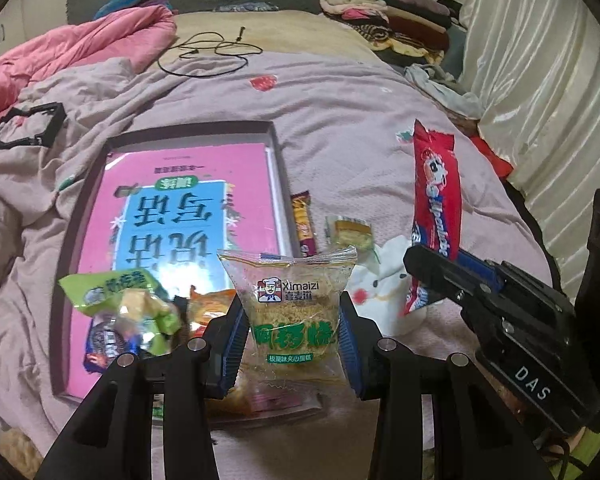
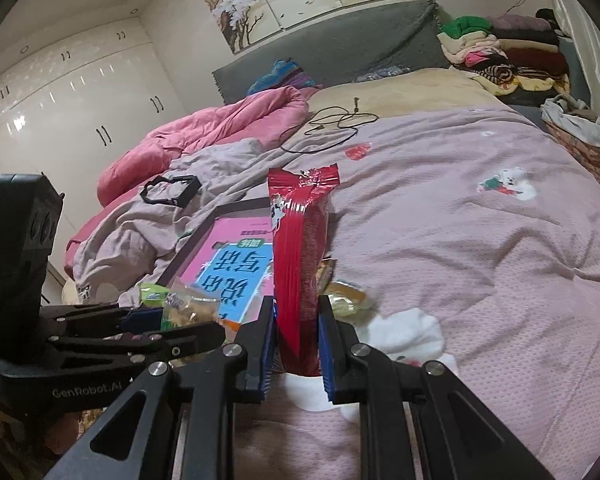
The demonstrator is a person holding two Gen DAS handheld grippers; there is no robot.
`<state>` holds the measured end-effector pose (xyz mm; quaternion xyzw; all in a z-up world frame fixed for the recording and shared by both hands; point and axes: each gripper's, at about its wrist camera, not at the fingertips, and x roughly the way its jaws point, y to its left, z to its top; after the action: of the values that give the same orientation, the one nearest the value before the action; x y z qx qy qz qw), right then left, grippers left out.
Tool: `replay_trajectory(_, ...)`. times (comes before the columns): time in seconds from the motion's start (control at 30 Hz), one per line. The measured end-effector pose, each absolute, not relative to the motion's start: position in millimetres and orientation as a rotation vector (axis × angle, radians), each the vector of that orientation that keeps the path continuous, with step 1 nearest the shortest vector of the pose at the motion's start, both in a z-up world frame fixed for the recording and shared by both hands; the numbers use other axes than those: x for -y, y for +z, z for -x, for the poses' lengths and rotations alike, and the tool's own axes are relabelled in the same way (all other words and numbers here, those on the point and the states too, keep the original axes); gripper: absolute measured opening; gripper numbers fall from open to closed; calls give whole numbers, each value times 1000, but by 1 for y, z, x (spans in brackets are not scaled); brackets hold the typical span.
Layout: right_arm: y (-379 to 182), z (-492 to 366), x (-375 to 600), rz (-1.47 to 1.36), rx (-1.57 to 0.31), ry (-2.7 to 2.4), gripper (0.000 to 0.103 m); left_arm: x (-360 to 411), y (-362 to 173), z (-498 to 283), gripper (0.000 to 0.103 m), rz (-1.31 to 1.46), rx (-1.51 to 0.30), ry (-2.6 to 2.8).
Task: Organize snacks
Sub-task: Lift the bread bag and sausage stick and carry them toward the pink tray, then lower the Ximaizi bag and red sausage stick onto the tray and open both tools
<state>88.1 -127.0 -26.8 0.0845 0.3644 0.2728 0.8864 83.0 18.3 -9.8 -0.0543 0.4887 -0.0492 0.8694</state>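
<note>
The left gripper (image 1: 292,344) is clenched on a clear cake packet (image 1: 294,312), held off the bed over the near end of the shallow box (image 1: 278,168). The right gripper (image 2: 296,344) is clamped on the lower end of a long red packet (image 2: 300,264), which stands upright, most of its length unsupported.

Risks: the red packet is slick and gripped low; a quick swing could let it sag or slip out. The cake packet is soft and could crush under pressure. The two grippers sit close together, so crossing paths over the box could make them collide.

Room: the box wall must be cleared on the way in. Its near corner already holds a green packet (image 1: 120,304) and others; the far half is open. A brown bar (image 1: 305,224) and a small cake (image 1: 350,232) lie just outside the wall on the bedspread (image 2: 480,280).
</note>
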Motion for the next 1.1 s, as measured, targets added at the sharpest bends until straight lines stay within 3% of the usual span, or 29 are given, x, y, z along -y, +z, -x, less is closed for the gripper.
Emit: replay_trajectory(1.1,-18,-71,41,-130,-793,677,20,-124,5,-62,43,238,-967,51)
